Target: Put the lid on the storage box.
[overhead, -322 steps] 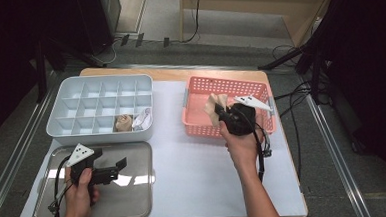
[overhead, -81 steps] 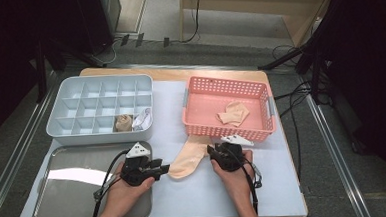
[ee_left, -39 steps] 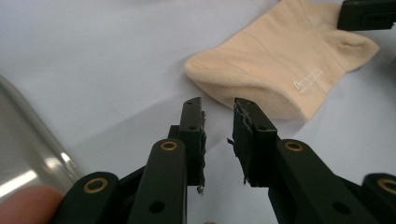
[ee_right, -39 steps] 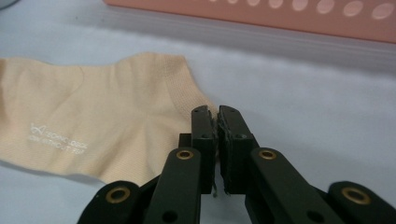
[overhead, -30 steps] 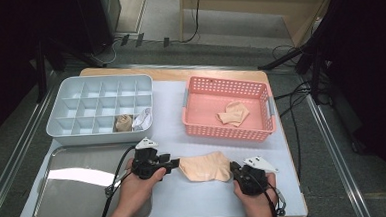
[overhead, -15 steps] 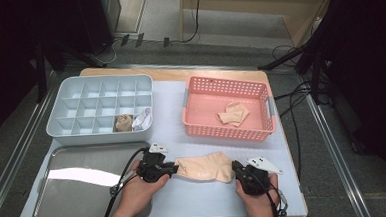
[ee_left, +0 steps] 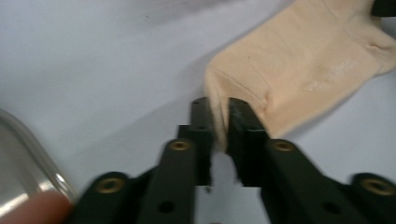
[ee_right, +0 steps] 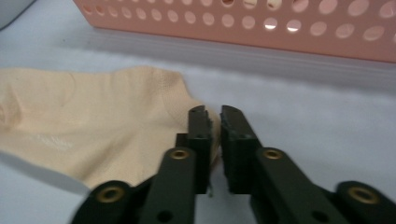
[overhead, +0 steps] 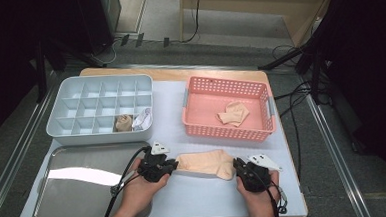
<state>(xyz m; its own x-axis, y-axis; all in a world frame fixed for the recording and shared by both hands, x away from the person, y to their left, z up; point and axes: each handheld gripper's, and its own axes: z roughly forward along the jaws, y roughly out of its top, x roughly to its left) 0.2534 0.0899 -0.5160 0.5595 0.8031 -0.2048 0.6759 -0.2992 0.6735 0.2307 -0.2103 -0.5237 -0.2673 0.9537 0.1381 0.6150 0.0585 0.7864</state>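
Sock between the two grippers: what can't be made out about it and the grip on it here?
- Sock, high view: both ends hidden under the left gripper and right gripper.
- Left gripper view: sock's far end cut off by the right edge; fabric pinched between the jaws is blurred.
- Right gripper view: the jaws' bodies hide whether the pads press the sock's tip; its other end runs off the left edge.

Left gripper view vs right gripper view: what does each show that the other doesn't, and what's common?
Left gripper view alone: the rounded rim of the shiny metal tray at the lower left, and the left gripper with an edge of the peach fabric sock pinched between its jaws.

Right gripper view alone: the perforated wall of the pink plastic basket across the top, and the right gripper with its jaws nearly together at the sock's other end, a sliver of fabric between them.

Both: the same sock lying flat on the pale table cover.
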